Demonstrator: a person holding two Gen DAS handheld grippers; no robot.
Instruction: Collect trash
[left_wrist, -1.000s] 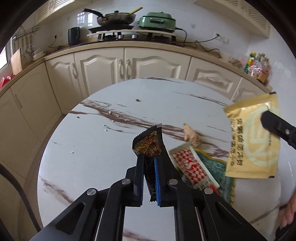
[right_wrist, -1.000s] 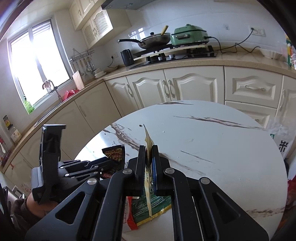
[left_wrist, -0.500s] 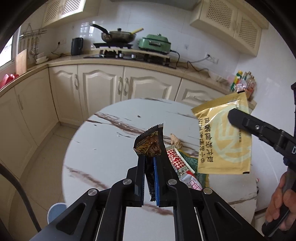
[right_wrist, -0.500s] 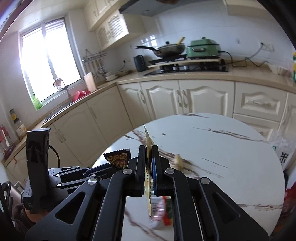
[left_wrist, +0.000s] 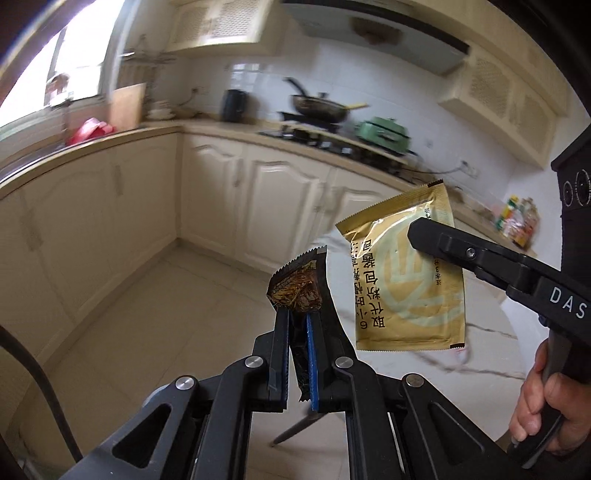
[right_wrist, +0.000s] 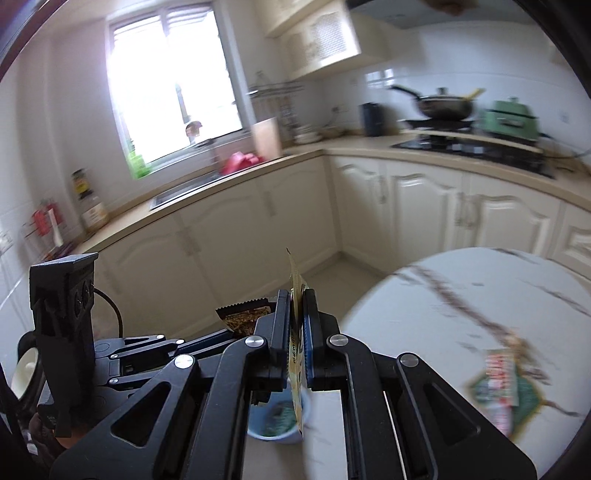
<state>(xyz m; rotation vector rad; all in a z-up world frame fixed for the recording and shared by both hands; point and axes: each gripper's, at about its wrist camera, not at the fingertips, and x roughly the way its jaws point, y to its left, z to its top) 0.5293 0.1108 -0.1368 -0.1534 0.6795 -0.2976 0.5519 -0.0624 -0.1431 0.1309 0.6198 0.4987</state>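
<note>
Much of the room is smeared with blur, so the writing on the wrappers is hard to read and the cabinets look soft-edged. The lower end of the dark wrapper is hidden between the fingers of the left tool, and only its crimped, brownish top sticks out above them. From the right wrist view the gold packet shows edge-on, a thin yellow strip, its bottom end trailing down in front of a blue bin that is mostly covered by the tool's frame.

The left tool is pressed together on the dark wrapper, holding it upright in the air over the tiled floor. The right tool pinches the gold packet in the same way — in the left wrist view the packet hangs flat and broad from the tool's black finger, just to the right of the dark wrapper and a little above it. The two pieces of trash are close but not touching. A hand grips the right tool's handle at the frame edge.

Off to the right stands a round white marble desk with brown veins, and on it lies more litter — a red-and-green wrapper, too blurred to make out. Beyond are cream cabinets under a beige counter, a sink below a bright window, a black pan on the stove and a green cooker beside it.
</note>
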